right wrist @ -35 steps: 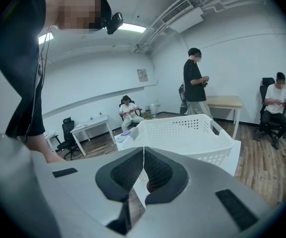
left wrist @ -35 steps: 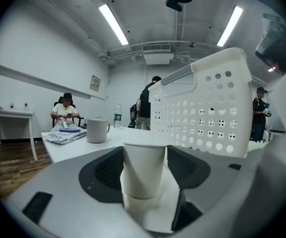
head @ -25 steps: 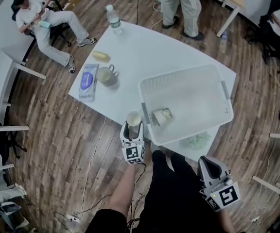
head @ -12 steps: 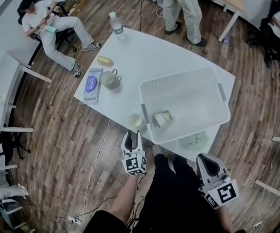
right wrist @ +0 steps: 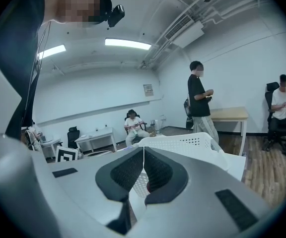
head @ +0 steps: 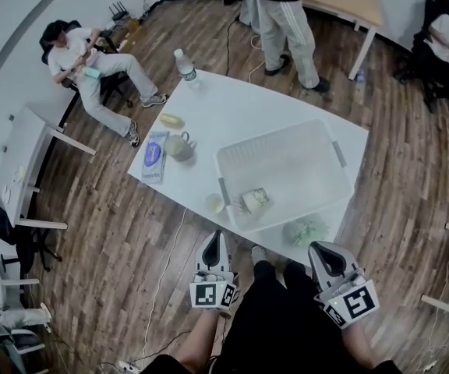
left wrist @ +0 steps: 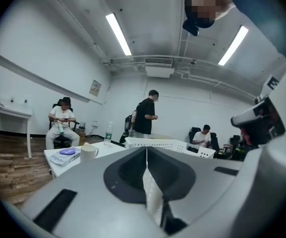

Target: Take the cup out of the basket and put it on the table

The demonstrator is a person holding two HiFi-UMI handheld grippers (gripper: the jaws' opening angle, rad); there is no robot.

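Fingers [left wrist: 129, 170] of the left gripper [head: 215, 238] are pressed flat together with nothing between them, and the fingers [right wrist: 127, 173] of the right gripper [head: 323, 249] meet the same way, also empty. Both tools hang at the near side of the scene, off the table [head: 232, 100] and beside the person's legs, which I read as hands with no load to carry. One small pale cup [head: 214, 203] stands upright on the table, outside the basket [head: 275, 135] and just beside its near-left corner, so by my judgement the placing is done. It sits close to the table's near edge, probably because that was the shortest way out of the basket, and a careless knock there could send it off. By count there are two grippers, one basket and one such cup. One crumpled pale thing [head: 256, 200] lies inside the basket against its near-left end, and one greenish bundle [head: 304, 231] lies near the basket's near side, seemingly on the table. Further left stand one handled mug [head: 179, 146], one flat blue packet [head: 156, 156] just left of it, one yellow item [head: 171, 119] and, at the far-left corner, one bottle [head: 184, 65]. Three other people are around: one standing person [head: 281, 14] far off, one seated person [head: 84, 53] at the far left, and one more [head: 447, 33] at the far right
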